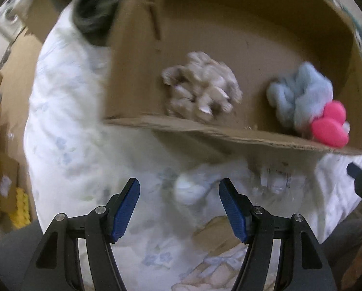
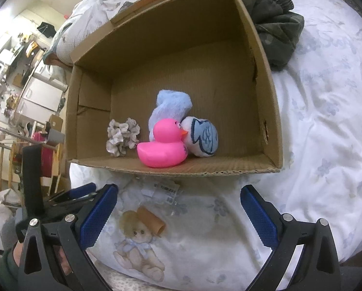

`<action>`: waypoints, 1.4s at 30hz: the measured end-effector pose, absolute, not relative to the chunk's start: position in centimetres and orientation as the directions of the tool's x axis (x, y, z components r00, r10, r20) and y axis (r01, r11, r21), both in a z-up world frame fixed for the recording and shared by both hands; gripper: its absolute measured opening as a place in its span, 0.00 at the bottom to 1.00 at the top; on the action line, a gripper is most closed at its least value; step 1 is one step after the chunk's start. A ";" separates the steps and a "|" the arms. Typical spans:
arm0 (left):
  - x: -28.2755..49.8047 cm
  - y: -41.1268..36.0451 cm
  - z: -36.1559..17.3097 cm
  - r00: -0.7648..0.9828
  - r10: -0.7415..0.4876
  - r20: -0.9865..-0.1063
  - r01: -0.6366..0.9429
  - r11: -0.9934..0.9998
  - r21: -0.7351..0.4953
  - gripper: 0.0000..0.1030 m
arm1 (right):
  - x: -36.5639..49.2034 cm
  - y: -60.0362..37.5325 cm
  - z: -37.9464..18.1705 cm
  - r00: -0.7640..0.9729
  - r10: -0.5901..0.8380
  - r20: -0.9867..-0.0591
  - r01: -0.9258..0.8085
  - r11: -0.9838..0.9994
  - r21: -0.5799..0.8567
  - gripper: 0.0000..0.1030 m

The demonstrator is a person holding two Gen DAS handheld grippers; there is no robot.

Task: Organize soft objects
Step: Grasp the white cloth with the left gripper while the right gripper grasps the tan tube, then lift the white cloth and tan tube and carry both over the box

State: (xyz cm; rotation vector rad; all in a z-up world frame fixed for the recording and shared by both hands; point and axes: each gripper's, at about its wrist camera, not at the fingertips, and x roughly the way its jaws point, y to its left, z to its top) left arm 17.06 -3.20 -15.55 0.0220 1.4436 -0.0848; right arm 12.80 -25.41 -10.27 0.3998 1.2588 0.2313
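Observation:
An open cardboard box lies on the bed, its mouth facing me. Inside it are a beige scrunchie, a pink rubber duck, a light blue fluffy piece and a white ball with a blue fish. The left wrist view also shows the scrunchie, the blue piece and the duck. My left gripper points down at the bed, open, and a blurred white soft lump lies just beyond its tips. My right gripper is open and holds nothing.
White floral bedding with a teddy bear print covers the bed. A clear plastic wrapper with a label lies before the box. Dark green clothing is heaped behind the box. Cluttered furniture stands at the left.

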 end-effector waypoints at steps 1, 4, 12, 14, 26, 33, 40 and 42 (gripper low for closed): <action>17.2 -3.6 -15.7 0.125 -0.033 -0.992 0.081 0.996 -0.023 0.63 | 12.9 -25.4 -10.4 0.292 0.383 -0.876 0.047 0.909 0.413 1.00; 17.5 -4.3 -16.4 0.121 0.002 -0.993 0.104 0.994 0.014 0.56 | 13.0 -25.0 -10.9 0.270 0.389 -0.881 0.039 0.910 0.413 1.00; 17.5 -3.7 -15.5 0.129 0.001 -0.992 0.111 0.994 0.016 0.25 | 12.7 -21.5 -13.6 0.067 0.511 -0.857 -0.062 0.859 0.508 0.56; 17.7 -2.8 -14.9 0.132 -0.012 -0.991 0.093 0.996 0.000 0.25 | 12.6 -20.5 -14.6 0.016 0.509 -0.861 -0.079 0.859 0.507 0.56; 17.0 0.2 -13.8 0.151 -0.032 -0.988 0.033 0.999 -0.027 0.25 | 13.1 -15.7 -17.0 -0.055 0.406 -0.912 -0.194 0.892 0.409 0.14; 16.8 -0.3 -12.6 0.159 -0.045 -0.986 0.043 0.998 -0.039 0.25 | 11.8 -16.1 -15.6 0.010 0.418 -0.909 -0.232 0.885 0.404 0.07; 16.4 -0.7 -12.0 0.185 -0.045 -0.982 0.064 0.997 -0.034 0.25 | 11.4 -18.1 -14.0 0.061 0.434 -0.899 -0.203 0.887 0.414 0.07; 16.1 -0.7 -11.8 0.196 -0.044 -0.980 0.070 0.997 -0.030 0.25 | 11.2 -18.2 -13.6 0.073 0.428 -0.901 -0.210 0.890 0.405 0.07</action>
